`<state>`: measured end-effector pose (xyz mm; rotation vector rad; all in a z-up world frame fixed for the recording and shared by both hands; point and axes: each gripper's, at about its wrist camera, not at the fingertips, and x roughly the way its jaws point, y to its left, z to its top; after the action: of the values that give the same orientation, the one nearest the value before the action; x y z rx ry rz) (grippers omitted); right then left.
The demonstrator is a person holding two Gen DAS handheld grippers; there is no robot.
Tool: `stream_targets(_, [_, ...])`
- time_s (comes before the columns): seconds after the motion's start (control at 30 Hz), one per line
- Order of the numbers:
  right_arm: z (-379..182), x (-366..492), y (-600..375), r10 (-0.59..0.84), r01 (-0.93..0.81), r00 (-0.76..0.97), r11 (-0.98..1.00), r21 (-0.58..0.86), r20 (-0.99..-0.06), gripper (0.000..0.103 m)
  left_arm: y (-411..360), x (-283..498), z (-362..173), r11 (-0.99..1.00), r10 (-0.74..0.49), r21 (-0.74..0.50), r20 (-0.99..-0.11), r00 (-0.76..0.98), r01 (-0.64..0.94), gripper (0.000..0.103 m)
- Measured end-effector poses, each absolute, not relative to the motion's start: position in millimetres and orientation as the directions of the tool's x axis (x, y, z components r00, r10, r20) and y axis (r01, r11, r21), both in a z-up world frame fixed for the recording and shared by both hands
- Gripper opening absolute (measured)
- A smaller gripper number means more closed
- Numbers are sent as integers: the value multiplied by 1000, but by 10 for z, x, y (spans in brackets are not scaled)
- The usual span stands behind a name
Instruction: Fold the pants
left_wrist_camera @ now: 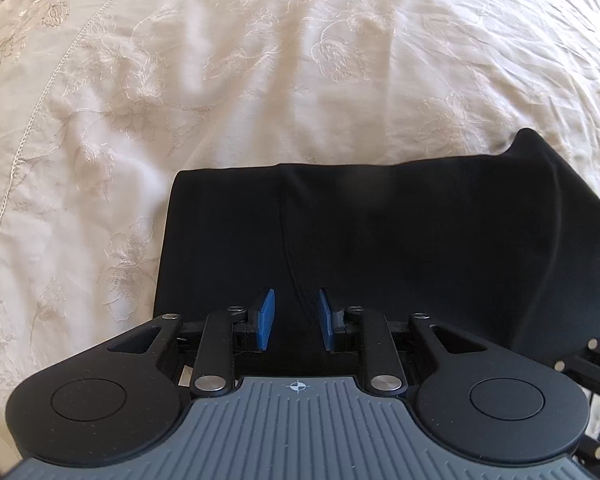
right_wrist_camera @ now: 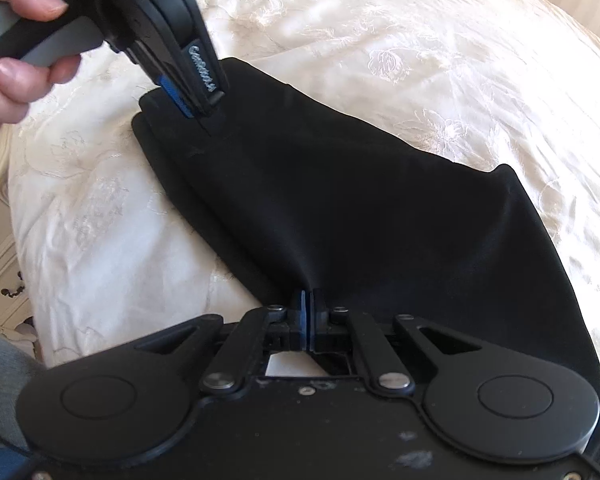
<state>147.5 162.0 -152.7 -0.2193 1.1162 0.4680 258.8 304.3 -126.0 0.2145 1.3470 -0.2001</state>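
Pants (right_wrist_camera: 340,208), black and smooth with a matte, soft drape, lie folded into a broad band on a cream bedspread (right_wrist_camera: 420,60). In the left wrist view they spread ahead of the left gripper (left_wrist_camera: 294,320), their far edge straight, the left edge clean and vertical, and a rounded corner poking up at the far right. A faint seam runs down the cloth toward the gap between the fingers. That gripper's blue ribbed pads (left_wrist_camera: 266,318) stand apart, over the near part of the fabric, with cloth showing between them; whether they touch it I cannot tell.

The right gripper (right_wrist_camera: 307,320) is pinched together on a near edge of the pants, and tension creases fan out from the pinch. Beyond it, at the far left corner of the garment, the left gripper comes down at a slant, held by a hand (right_wrist_camera: 16,52).

The bedspread is wrinkled, embroidered with floral outlines and a stitched border, and lies bare ahead and to the left of both tools. A white drawer unit (right_wrist_camera: 0,264) stands past its left edge.
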Motion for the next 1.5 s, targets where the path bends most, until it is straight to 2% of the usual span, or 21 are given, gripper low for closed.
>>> stream_targets(0.17, [-1563,1307,1676,236,-476,358,878,41,-904,3,2927,2555,-1402,957,-16,46,-978,210,287,24])
stream_targets(0.33, [-1446,1339,1580,207,-361,424,932,45,-882,17,2967,2486,-1705,951,46,103,-979,198,291,28])
stream_targets(0.4, [-1340,1302,1455,200,-310,454,949,57,-868,18,2984,2486,-1720,959,50,103,-978,202,264,29])
stream_targets(0.53, [-1213,1168,977,148,-134,485,986,94,-862,19,2875,2469,-1519,968,64,123,-964,257,218,29])
stream_targets(0.73, [-1302,875,65,8,163,471,982,96,-882,19,2196,2332,-1226,948,-37,76,-938,344,309,29])
stream_targets(1.0, [-1334,441,-1349,-143,486,440,868,101,-886,22,1195,2165,-1390,936,-98,12,-951,294,352,29])
stream_targets(1.13, [-1302,111,-2083,-238,625,411,776,82,-880,26,867,2129,-1624,935,-50,69,-945,322,347,29])
stream_targets(1.3, [-1270,-303,-2860,-323,684,388,729,35,-864,30,670,2313,-1906,935,49,148,-954,296,323,30])
stream_targets(1.5, [-1356,-518,-3510,-327,678,391,735,28,-860,32,606,2299,-1705,960,105,183,-936,335,212,30])
